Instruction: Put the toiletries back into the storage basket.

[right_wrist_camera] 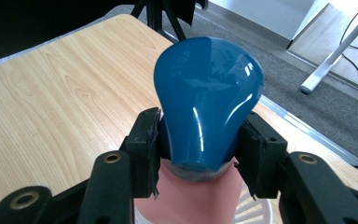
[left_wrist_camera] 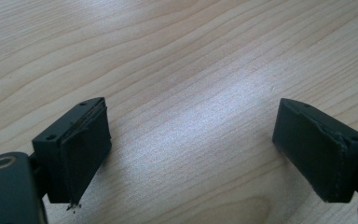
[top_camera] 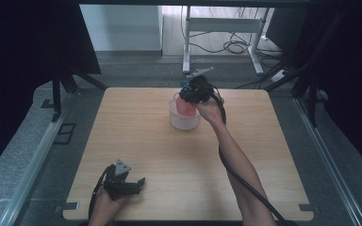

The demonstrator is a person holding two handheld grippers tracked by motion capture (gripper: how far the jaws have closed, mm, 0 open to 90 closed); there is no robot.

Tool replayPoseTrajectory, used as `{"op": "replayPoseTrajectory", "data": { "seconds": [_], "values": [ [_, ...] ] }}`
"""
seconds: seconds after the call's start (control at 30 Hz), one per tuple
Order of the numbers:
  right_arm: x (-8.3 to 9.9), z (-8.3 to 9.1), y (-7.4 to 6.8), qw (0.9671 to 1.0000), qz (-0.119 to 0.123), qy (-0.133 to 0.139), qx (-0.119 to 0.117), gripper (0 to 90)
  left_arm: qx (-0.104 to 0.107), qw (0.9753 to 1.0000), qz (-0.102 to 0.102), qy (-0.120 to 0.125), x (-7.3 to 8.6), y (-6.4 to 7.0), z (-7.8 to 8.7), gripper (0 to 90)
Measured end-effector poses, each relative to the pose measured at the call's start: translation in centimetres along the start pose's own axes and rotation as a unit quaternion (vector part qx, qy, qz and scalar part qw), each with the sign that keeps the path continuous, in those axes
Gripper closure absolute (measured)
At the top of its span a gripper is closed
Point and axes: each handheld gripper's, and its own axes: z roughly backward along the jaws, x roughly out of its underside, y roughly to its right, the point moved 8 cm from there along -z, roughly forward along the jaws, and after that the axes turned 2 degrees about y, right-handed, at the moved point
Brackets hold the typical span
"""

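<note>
Clamping the neck of a blue bulb (right_wrist_camera: 208, 105), the right gripper (right_wrist_camera: 199, 147) is holding it over a pink holder (right_wrist_camera: 191, 198) inside the white basket (top_camera: 184, 121); probably seating or unscrewing, so twisting gently comes next. The left gripper (left_wrist_camera: 191, 149) is resting spread apart on the table (left_wrist_camera: 177, 56).

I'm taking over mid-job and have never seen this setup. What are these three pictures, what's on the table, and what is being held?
A person at a wooden table holds a two-jaw gripper in each hand. The high view looks down from above; each of the other two looks along one gripper's own jaws. The right gripper is shut on a blue light bulb, whose base sits at a pink object standing in a white basket near the table's far edge. The left gripper rests near the front edge, jaws wide open, with bare wood between them.
</note>
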Motion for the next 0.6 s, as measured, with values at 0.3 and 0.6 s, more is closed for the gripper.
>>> {"op": "replayPoseTrajectory", "data": {
  "seconds": [0.3,0.6],
  "values": [
    [1.0,-1.0,-0.3,1.0,0.001,-0.007,-0.001,52.5,0.0,1.0,0.0,0.0,0.0,0.0,0.0,10.7],
    [2.1,-2.0,-0.5,0.9999,0.001,-0.014,-0.001,52.5,0.0,1.0,0.0,0.0,0.0,0.0,0.0,10.7]
  ]
}}
